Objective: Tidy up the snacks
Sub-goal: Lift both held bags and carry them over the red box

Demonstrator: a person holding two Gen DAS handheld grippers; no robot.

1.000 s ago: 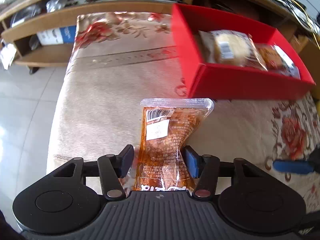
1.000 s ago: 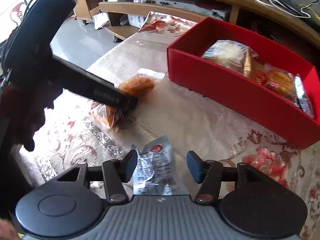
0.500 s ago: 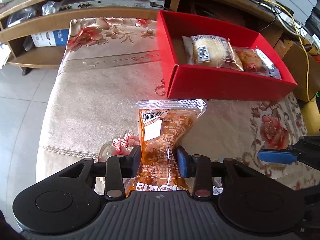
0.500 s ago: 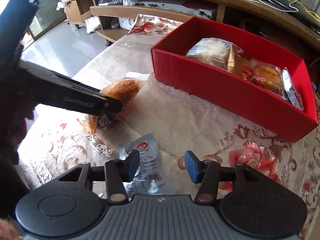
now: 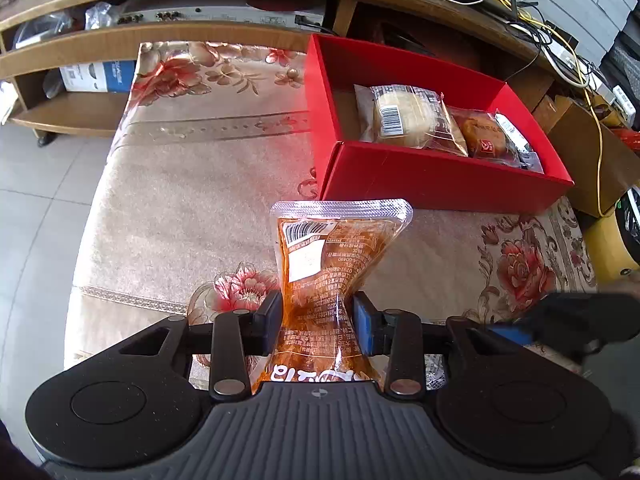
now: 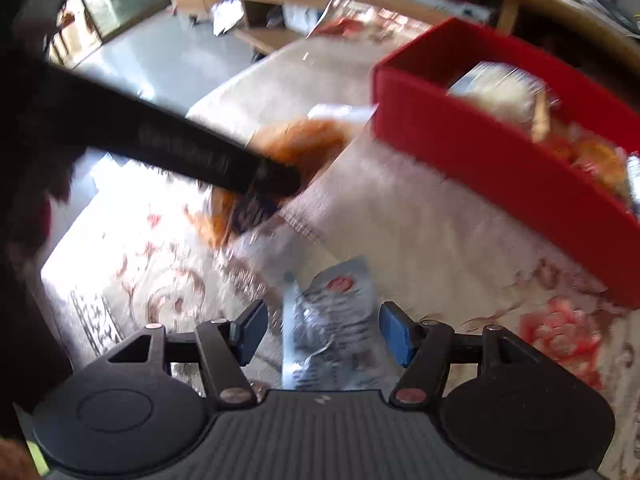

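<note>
My left gripper [image 5: 318, 320] is shut on an orange snack pouch [image 5: 332, 264] and holds it above the floral cloth, in front of the red box [image 5: 440, 178]. The box holds a wrapped bun [image 5: 404, 118] and other wrapped snacks [image 5: 484, 138]. In the blurred right wrist view my right gripper [image 6: 322, 332] is open around a silver snack packet [image 6: 334, 332] that lies on the cloth. The orange pouch [image 6: 304, 140] and the left gripper's black arm [image 6: 180, 148] show at upper left, the red box [image 6: 500, 160] at upper right.
The table is covered by a beige floral cloth [image 5: 192, 184]. Wooden shelving [image 5: 160, 40] with electronics and cables runs behind it. Tiled floor [image 5: 36, 184] lies to the left. A cardboard box [image 5: 592, 160] stands at the right.
My left gripper has closed tighter on the orange pouch and lifted it higher. My right gripper is moving, its view now blurred, with the silver packet still between its open fingers.
</note>
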